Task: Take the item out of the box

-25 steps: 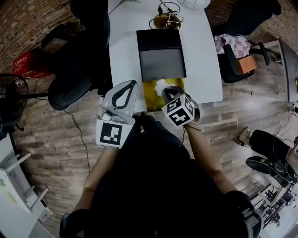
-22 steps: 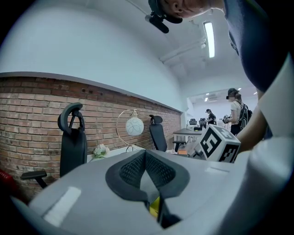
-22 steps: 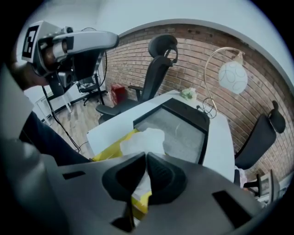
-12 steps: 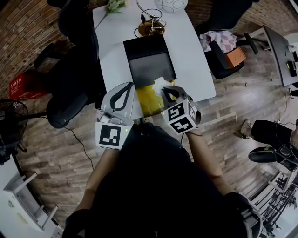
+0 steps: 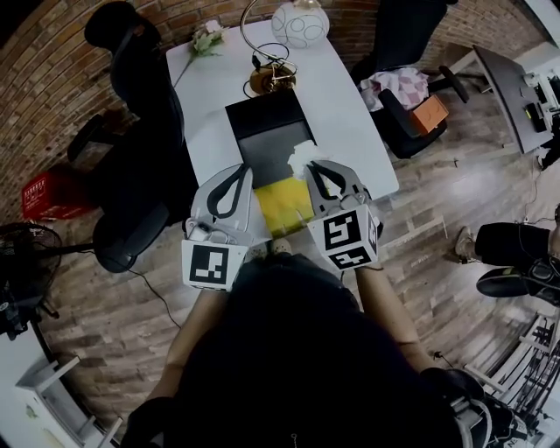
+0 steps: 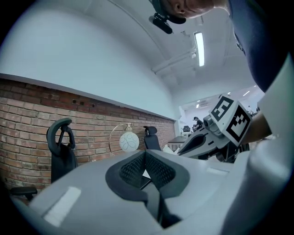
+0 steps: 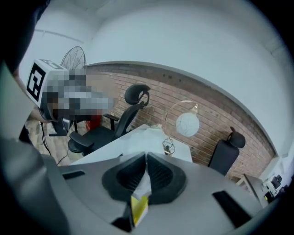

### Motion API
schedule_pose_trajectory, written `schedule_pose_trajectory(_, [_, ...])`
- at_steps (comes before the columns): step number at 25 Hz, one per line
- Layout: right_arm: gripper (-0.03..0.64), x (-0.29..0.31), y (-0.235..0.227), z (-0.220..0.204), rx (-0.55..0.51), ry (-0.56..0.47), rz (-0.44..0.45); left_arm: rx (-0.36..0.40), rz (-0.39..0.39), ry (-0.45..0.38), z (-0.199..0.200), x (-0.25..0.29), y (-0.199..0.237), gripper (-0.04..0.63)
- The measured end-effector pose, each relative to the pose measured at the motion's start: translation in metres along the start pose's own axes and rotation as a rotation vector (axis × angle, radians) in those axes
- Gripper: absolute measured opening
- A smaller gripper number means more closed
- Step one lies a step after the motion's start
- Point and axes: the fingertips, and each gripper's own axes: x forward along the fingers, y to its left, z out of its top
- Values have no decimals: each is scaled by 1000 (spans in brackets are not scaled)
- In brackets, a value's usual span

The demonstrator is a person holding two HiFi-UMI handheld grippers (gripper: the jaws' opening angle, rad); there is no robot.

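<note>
Right gripper (image 5: pixel 315 171) pinches the yellow item (image 5: pixel 282 206), apparently out of the box (image 5: pixel 267 131) at 12 o'clock; next, set it down. Left gripper (image 5: pixel 238 171) closed, empty.

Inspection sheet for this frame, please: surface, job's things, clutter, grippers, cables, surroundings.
Surface: white table.
Job's things: black box mid-table, looks open; yellow-and-white item just nearer than it.
Clutter: globe lamp and flower at the far end.
Grippers: left gripper shut, nothing in it; right gripper shut on the item's white part.
Cables: looped wire by the lamp's base.
Surroundings: brick wall, office chair, fan, red crate.
</note>
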Motion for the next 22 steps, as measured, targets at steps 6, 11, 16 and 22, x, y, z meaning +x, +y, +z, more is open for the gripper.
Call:
schedule_pose_trajectory(6, [20, -21, -20, 39, 49, -144, -110, 25, 11, -38, 28, 1, 9, 9])
schedule_pose_trajectory(11, [20, -45, -39, 68, 105, -274, -200, 29, 14, -66, 50, 2, 12, 11])
schedule_pose_trajectory(16, [20, -68, -51, 91, 220, -410, -255, 38, 2, -99, 70, 1, 14, 9])
schedule_pose_trajectory(22, [20, -92, -59, 106, 308, -508, -327, 56, 9, -146, 91, -6, 18, 9])
